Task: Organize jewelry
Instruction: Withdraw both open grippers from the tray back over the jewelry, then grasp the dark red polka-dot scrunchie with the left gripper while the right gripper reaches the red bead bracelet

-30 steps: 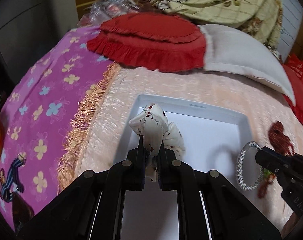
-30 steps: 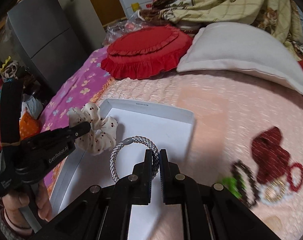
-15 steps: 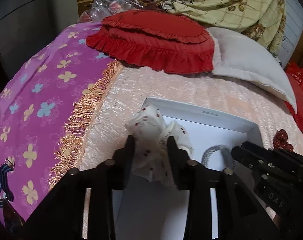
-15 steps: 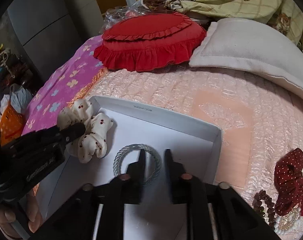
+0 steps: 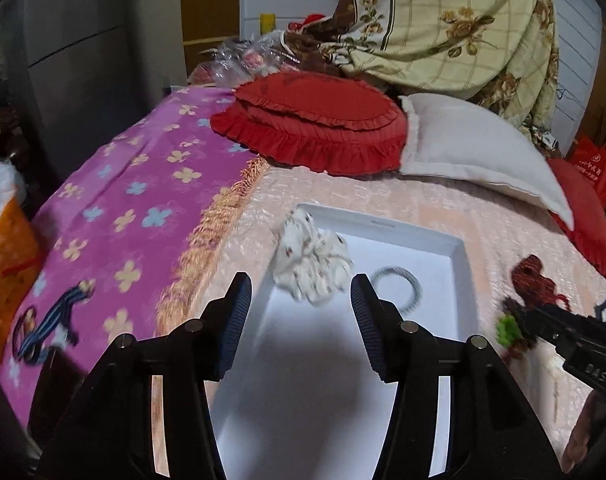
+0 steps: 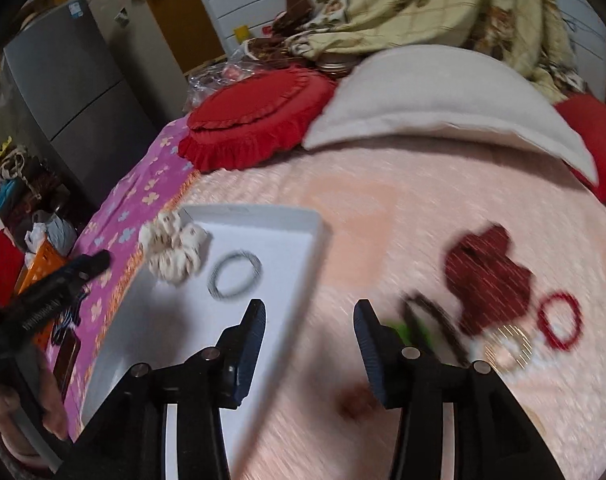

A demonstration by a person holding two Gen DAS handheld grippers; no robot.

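Both hand-held grippers hang over a pink bedspread (image 6: 383,208) with nothing between their jaws, which are opening. Left gripper (image 5: 297,292) stands above the near end of a white tray (image 5: 459,276), its fingers apart and clear of the cream, red-dotted scrunchie (image 5: 311,264) that lies slumped against the tray's far left corner, partly over the rim. Beside the scrunchie, on the tray floor, rests a grey braided hair tie (image 5: 397,286), flat and free of any grip. Right gripper (image 6: 309,320) is aimed past the tray's right edge toward the loose pile on the bedspread: a dark red scrunchie (image 6: 487,276), a thin red hair tie (image 6: 559,320), a green piece (image 6: 399,326) and what appears to be a beaded bracelet (image 6: 507,346), though motion blur leaves that uncertain. Two pieces sit in the tray because it serves as the collecting place; the rest wait well apart from it. Red cushion (image 5: 315,120) and white pillow (image 5: 471,152) lie at the head of the bed.
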